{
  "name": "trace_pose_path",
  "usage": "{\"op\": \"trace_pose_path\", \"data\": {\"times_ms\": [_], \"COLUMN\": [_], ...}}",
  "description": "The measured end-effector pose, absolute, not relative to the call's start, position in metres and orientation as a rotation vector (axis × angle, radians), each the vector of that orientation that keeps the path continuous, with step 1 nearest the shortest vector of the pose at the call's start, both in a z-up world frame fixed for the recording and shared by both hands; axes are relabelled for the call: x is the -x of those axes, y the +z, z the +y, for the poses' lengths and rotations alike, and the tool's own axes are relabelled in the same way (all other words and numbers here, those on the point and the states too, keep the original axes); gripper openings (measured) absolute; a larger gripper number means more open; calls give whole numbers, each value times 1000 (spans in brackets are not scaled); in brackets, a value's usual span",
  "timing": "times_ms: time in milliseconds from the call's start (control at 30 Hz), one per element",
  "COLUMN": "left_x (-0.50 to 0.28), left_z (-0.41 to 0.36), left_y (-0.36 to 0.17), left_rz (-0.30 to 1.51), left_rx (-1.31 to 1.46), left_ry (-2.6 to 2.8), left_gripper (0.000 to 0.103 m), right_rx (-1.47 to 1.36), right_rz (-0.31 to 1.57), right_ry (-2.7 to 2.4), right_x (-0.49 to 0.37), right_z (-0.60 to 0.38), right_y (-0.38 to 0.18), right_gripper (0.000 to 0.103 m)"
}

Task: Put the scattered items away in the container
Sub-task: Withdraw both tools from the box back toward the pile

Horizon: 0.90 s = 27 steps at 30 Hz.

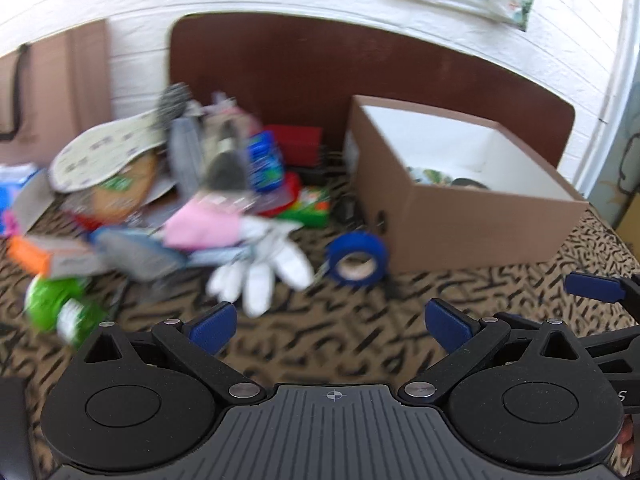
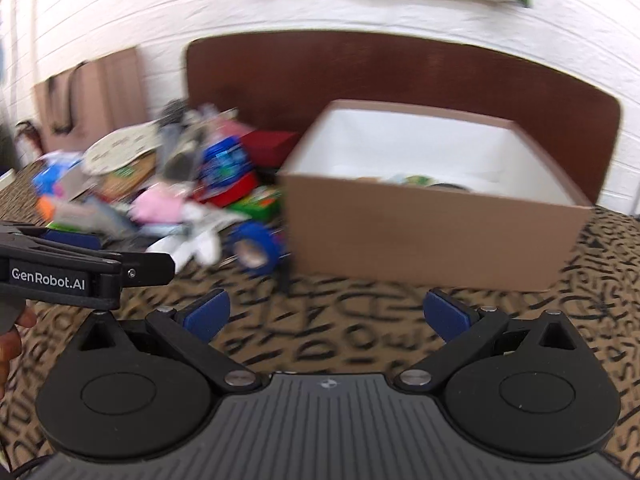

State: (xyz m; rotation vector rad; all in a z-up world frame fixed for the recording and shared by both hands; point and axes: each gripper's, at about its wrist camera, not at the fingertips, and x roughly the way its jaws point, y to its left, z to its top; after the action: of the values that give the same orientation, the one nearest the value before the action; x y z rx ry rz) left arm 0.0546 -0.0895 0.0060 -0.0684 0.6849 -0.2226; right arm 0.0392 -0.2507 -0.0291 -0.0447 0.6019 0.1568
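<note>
A brown cardboard box (image 1: 472,224) with a white inside stands at the right; it also shows in the right wrist view (image 2: 432,232). A few items lie in it. Left of it is a blurred pile of scattered items (image 1: 180,184), with a white glove (image 1: 264,268) and a blue tape roll (image 1: 356,260) at its near edge. The tape roll (image 2: 254,248) sits just left of the box. My left gripper (image 1: 328,324) is open and empty, short of the tape. My right gripper (image 2: 326,316) is open and empty, in front of the box.
The surface is a tan cloth with black marks (image 1: 340,340). A dark brown headboard (image 1: 320,72) and white brick wall stand behind. A brown paper bag (image 1: 52,92) leans at far left. The left gripper's body (image 2: 80,272) shows at the left of the right wrist view.
</note>
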Motion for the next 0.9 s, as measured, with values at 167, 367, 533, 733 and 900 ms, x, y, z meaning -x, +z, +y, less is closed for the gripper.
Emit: {"op": "trace_pose_path", "data": {"times_ms": [167,367,533,733,900], "left_x": [-29,-10,-9,-23,-31], "left_z": [-51,-7,23,59,75], "left_y": [-3,-10,-12,-10,-17], "left_rz": [701,699,692,673,690], "left_rx": [103,145,158,176,189], "left_ry": [-187,-141,-103,-56,-38], "left_gripper": [103,103,103,103,103], "right_rx": [51,39,49,71,69], "right_rz": [629,658,669,689,702], "right_ry": [227,293,337,373,424], "right_x": [-29,-25,-28,-36,-45], "right_z": [-213,-178,-151,-128,-105], "right_y": [-38,-46,-49,-58,-65], "right_gripper": [103,103,103,103,102]}}
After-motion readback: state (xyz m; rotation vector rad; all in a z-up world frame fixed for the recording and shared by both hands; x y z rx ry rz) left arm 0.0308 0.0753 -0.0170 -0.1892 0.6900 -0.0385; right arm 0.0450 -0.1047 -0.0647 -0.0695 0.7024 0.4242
